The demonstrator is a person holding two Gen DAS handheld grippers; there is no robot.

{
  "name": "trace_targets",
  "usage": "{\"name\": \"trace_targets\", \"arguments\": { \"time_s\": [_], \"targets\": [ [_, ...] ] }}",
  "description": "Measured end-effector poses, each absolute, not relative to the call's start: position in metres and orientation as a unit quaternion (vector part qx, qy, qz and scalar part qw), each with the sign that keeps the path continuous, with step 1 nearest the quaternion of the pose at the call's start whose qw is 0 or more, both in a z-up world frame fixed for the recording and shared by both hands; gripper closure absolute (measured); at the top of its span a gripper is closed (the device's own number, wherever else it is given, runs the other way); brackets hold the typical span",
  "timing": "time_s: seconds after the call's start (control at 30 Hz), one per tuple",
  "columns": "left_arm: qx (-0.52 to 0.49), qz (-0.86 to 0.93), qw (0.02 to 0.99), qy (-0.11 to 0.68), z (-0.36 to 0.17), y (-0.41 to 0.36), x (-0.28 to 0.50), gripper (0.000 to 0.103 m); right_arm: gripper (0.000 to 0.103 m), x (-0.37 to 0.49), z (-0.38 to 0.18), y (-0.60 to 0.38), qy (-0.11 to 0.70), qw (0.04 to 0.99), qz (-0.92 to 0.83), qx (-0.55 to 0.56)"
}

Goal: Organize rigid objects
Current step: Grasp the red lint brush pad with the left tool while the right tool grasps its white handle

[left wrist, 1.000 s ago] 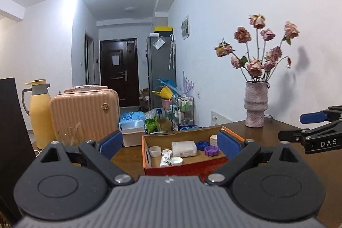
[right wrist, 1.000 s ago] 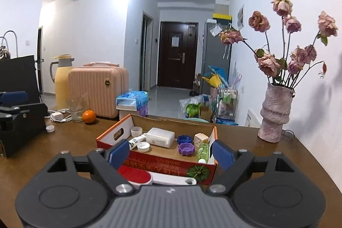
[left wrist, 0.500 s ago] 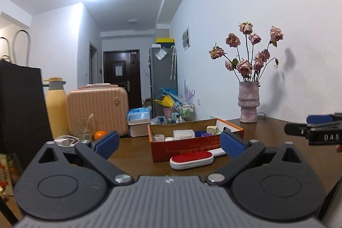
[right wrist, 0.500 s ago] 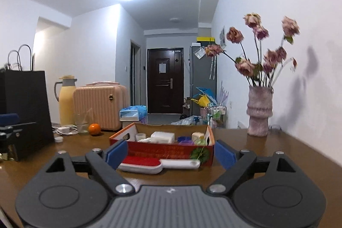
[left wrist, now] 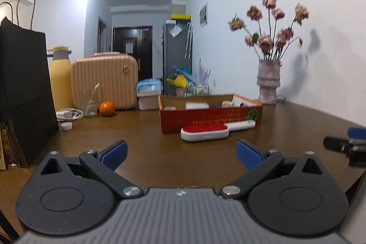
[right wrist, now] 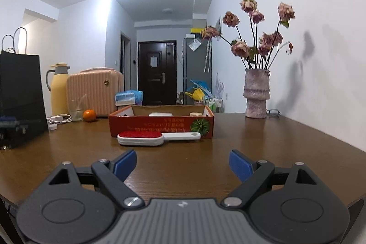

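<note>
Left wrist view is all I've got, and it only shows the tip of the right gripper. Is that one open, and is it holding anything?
Observer: The right gripper is open and empty.
Operator: Which end of the lint brush could it hook?
Observer: The lint brush has a hole at the end of its handle, below the watermelon print on the red cardboard box.
Operator: Anything fragile near the vase?
Observer: A pair of glasses lies just right of the vase.
</note>
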State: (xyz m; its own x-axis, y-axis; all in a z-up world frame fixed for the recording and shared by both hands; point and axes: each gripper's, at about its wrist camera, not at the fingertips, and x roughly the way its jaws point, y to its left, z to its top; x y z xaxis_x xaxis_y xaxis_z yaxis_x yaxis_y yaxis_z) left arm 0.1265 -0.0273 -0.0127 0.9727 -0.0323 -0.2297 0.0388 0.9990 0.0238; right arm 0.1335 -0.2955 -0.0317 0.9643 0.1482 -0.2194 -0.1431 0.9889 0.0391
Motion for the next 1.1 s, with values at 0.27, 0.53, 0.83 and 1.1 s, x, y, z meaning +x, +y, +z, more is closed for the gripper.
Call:
{"name": "trace_targets", "arguments": {
  "time_s": [0.27,0.53,0.83,1.1],
  "targets": [
    [-0.003,-0.043,0.986,0.159,-0.001,-0.024,0.211,0.004,0.023,0.208,-0.025,-0.304,0.155,0.979,0.125,0.049],
    [-0.014,-0.075,0.968,0.238,-0.004,-0.034,0.347,0.031,0.037,0.344,0.002,-0.320,0.212,0.962,0.161,0.060],
    [-0.098,-0.075,0.939,0.320,-0.043,-0.025,0.441,0.040,0.051,0.476,-0.033,-0.321,0.296,0.942,0.150,0.059],
    [-0.158,-0.104,0.919,0.347,-0.055,-0.011,0.449,0.042,0.068,0.503,-0.069,-0.336,0.332,0.922,0.163,0.116]
  ]
}}
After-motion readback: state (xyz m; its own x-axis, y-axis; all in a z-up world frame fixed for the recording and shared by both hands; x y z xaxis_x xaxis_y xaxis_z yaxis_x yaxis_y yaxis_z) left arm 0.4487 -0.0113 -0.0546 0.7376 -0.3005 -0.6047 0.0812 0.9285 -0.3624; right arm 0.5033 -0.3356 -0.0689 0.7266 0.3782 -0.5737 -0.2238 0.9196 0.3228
